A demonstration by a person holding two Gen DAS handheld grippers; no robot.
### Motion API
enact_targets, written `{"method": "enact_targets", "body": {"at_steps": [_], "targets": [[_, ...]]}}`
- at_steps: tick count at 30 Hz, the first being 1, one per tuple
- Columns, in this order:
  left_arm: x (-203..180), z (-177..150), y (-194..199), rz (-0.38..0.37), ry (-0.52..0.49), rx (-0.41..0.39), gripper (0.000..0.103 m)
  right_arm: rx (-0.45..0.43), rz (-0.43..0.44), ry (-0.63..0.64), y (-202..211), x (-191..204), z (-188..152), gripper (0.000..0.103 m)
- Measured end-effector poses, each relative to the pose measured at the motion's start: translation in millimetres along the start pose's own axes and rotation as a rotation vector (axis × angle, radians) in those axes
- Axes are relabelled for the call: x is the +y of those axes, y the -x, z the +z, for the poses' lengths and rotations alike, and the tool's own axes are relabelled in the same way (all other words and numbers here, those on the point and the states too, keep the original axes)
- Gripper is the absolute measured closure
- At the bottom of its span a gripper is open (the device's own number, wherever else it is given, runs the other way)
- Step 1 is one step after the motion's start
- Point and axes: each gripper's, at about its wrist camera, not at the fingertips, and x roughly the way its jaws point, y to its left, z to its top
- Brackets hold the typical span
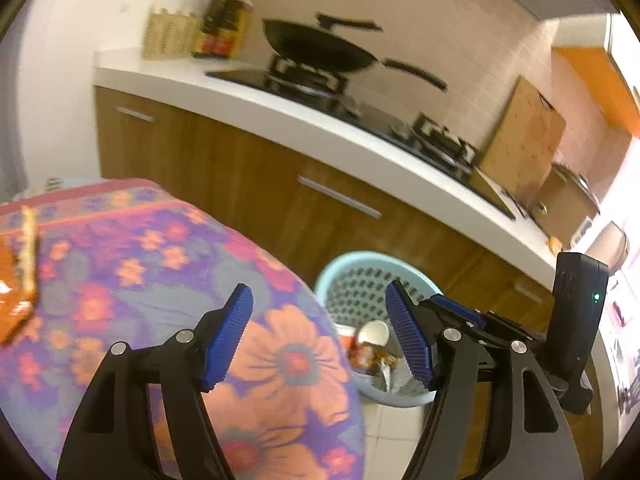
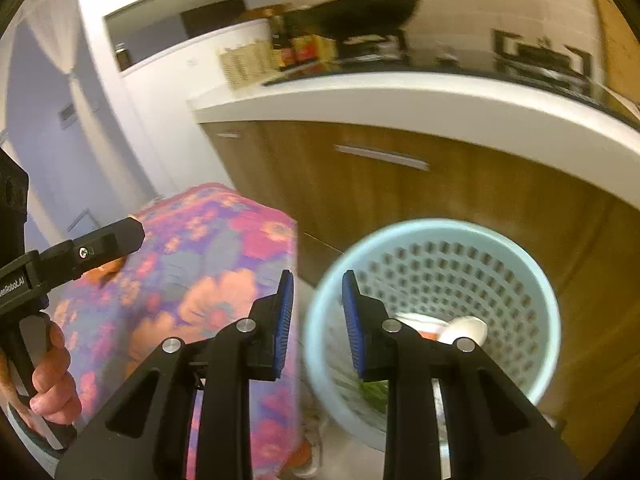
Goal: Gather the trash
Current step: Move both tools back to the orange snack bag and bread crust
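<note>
A light blue perforated trash basket [image 1: 340, 276] stands on the floor beside the table; it also shows in the right wrist view [image 2: 440, 236]. Trash lies inside it: a white crumpled piece [image 1: 374, 332] and wrappers [image 1: 368, 358], with the white piece [image 2: 466, 330] and something green [image 2: 374, 394] in the right wrist view. My left gripper [image 1: 320, 336] is open and empty over the table's edge near the basket. My right gripper [image 2: 318, 320] is open and empty, at the basket's left rim. An orange wrapper [image 1: 12, 296] lies on the table at far left.
The table wears a floral purple and pink cloth [image 1: 160, 264]. Behind stands a wooden cabinet [image 1: 248, 184] with a white counter [image 1: 280, 108], a stove with a black wok [image 1: 320, 46], and a cutting board [image 1: 524, 140]. The tiled floor [image 1: 392, 428] shows below the basket.
</note>
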Motion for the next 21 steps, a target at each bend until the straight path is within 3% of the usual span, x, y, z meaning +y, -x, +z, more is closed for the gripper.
{"method": "enact_targets", "body": {"at_steps": [4, 8, 12, 14, 21], "targets": [[27.3, 6.8, 33.6, 0.044, 0.038, -0.065, 0.029, -0.021, 0.043, 0.064, -3.4, 33.7, 12.7, 0.079], [52.8, 11.6, 62.8, 0.094, 0.069, -0.116, 0.024, -0.059, 0.069, 0.151, -6.0, 77.1, 25.1, 0.055], [86.6, 9.5, 92.1, 0.163, 0.119, -0.167, 0.019, -0.08, 0.098, 0.243, -15.8, 123.4, 33.8, 0.051], [108.6, 6.7, 107.0, 0.207, 0.158, -0.191, 0.017, -0.087, 0.109, 0.263, -23.2, 140.7, 37.0, 0.038], [183.7, -6.7, 130.3, 0.327, 0.326, -0.214, 0.017, -0.043, 0.2, 0.291, -77.4, 198.2, 44.6, 0.036]]}}
